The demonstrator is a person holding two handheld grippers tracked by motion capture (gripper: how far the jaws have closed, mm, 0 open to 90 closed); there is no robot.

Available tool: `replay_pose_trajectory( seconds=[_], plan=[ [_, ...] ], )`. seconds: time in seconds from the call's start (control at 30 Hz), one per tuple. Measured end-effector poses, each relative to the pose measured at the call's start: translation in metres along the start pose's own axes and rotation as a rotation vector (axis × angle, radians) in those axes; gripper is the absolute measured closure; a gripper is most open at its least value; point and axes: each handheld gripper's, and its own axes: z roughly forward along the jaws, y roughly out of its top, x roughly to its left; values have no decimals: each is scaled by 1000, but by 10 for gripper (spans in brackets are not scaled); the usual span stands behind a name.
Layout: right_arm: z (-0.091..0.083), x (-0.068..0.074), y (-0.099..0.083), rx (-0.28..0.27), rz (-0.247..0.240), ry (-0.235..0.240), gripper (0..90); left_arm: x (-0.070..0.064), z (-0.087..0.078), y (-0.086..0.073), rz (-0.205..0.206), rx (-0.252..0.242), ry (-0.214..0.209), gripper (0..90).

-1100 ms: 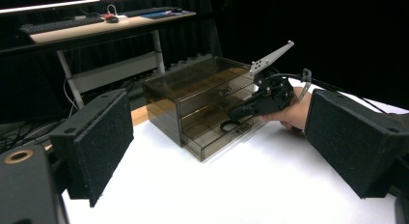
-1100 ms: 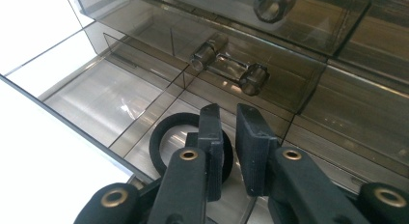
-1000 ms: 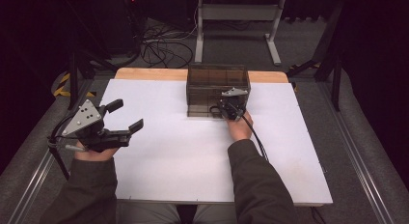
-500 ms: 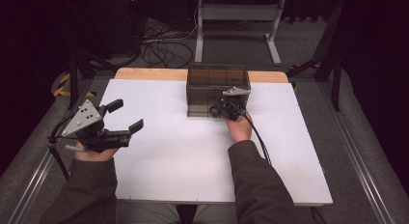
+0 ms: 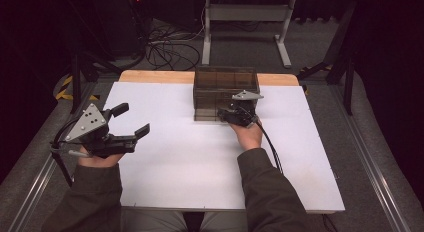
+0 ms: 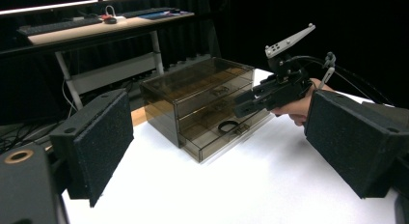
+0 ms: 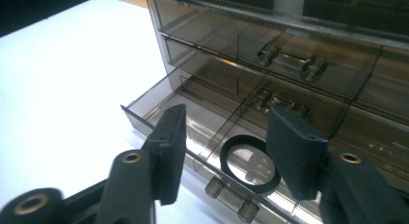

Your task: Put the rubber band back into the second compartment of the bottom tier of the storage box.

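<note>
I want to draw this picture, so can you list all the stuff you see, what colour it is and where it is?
Drawer box: one, smoky brown see-through, three drawers, at the far middle of the table; bottom drawer pulled partly out.
Ring: one, black, lying in the open bottom drawer.
Table: one, white top with a wooden strip at the far edge.
Stand: one, grey metal, on the floor behind the table.
Cables: a black tangle on the floor, far left.
Left gripper: one, black with grey plate, open, near the table's left edge.
Right gripper: one, black, open, in front of the open drawer.
Sleeves: two, dark olive, at the bottom.
</note>
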Motion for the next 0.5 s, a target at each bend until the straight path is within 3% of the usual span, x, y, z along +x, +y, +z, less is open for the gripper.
replay_pose_trajectory(
  seconds=[0.5],
  plan=[
    [-25,9,6,-40,14,44,256,-2,1,0,3,2,1,107]
  ],
)
